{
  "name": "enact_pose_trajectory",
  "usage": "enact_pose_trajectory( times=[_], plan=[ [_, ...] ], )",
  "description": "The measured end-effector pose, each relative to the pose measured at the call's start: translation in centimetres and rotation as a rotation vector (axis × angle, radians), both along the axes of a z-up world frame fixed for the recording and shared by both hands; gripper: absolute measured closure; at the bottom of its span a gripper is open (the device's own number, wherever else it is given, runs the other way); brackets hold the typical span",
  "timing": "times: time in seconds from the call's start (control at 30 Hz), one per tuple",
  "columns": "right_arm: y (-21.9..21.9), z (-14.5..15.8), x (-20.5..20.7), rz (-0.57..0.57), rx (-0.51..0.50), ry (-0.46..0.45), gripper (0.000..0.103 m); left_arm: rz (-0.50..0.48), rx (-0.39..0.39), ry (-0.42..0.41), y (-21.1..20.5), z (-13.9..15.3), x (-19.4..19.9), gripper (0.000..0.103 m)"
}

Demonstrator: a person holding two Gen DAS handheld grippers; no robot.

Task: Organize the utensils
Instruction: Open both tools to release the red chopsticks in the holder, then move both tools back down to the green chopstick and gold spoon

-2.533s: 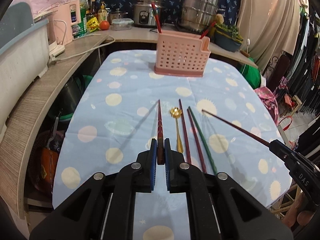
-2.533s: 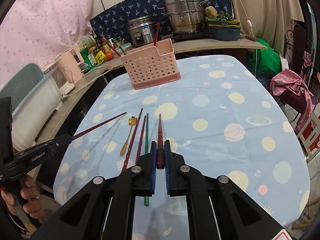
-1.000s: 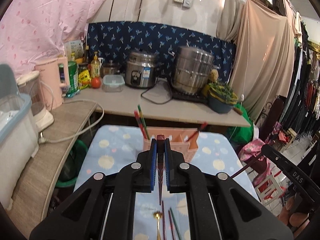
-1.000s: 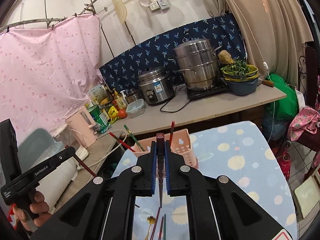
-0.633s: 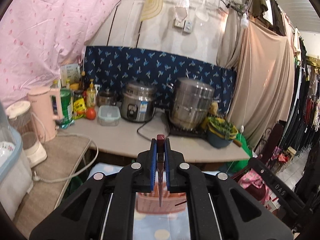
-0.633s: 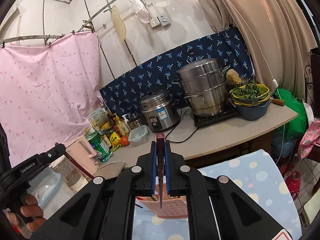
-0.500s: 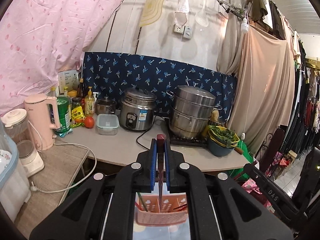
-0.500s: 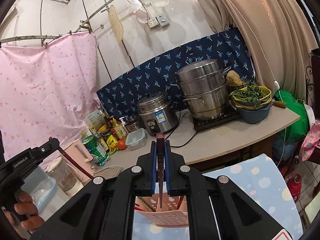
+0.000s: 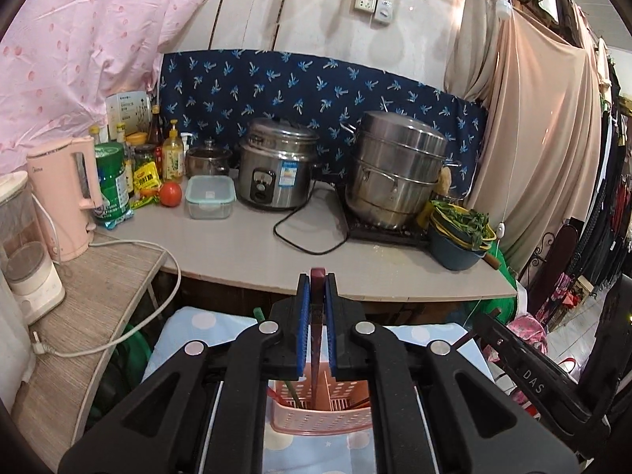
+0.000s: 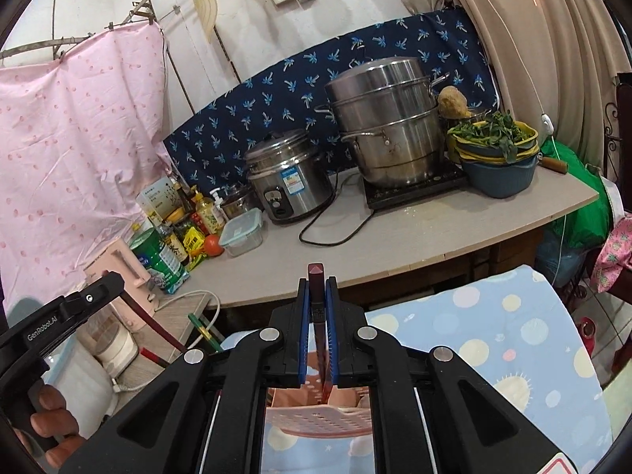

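Our left tool (image 9: 316, 308) and right tool (image 10: 316, 310) each clench a dark-red chopstick (image 9: 316, 339) (image 10: 318, 331) upright above the near pink basket (image 9: 320, 414).

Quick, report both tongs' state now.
Left tongs: shut on a dark red chopstick.
Right tongs: shut on another dark red chopstick.
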State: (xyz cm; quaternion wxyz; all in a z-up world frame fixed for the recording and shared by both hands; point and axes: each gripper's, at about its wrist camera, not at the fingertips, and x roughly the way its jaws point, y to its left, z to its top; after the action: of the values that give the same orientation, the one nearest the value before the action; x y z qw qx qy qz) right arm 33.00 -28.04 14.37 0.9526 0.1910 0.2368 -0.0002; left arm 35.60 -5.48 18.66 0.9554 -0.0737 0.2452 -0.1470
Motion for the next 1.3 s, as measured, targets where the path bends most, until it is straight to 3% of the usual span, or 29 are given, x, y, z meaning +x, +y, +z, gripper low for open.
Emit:
enact_pose_trajectory(
  times=[0.1,0.2,0.33,0.5,0.6,0.97,1.3],
  plan=[
    [0.2,0.1,-0.6,-0.004,-0.015,0.001,0.087,0.020,0.004,-0.005,0.2,-0.2,-0.4,0.095],
    [0.3,0.6,-2.0,-0.008,-0.011,-0.012,0.075,0.027,0.019,0.009,0.5,-0.2,-1.1,0.094],
    [1.1,1.9,-5.3,0.010,-0.027,-0.038,0.073,0.043,0.042,0.008,1.0,-0.3,-3.0,0.076],
    [2.5,1.9,-9.2,0.046,-0.048,-0.030,0.072,0.044,0.101,0.021,1.1,-1.0,-6.5,0.070],
    [3.5,1.4,-12.2,0.045,-0.079,-0.014,0.065,0.044,0.141,0.033,1.1,-1.8,-9.0,0.064],
    [6.1,-3.5,-21.1,0.072,-0.137,0.098,0.064,0.050,0.220,0.116,2.1,-6.8,-17.4,0.064],
    [7.8,-9.1,-26.6,0.091,-0.174,0.201,0.064,0.037,0.232,0.233,3.2,-12.2,-21.1,0.064]
  ],
)
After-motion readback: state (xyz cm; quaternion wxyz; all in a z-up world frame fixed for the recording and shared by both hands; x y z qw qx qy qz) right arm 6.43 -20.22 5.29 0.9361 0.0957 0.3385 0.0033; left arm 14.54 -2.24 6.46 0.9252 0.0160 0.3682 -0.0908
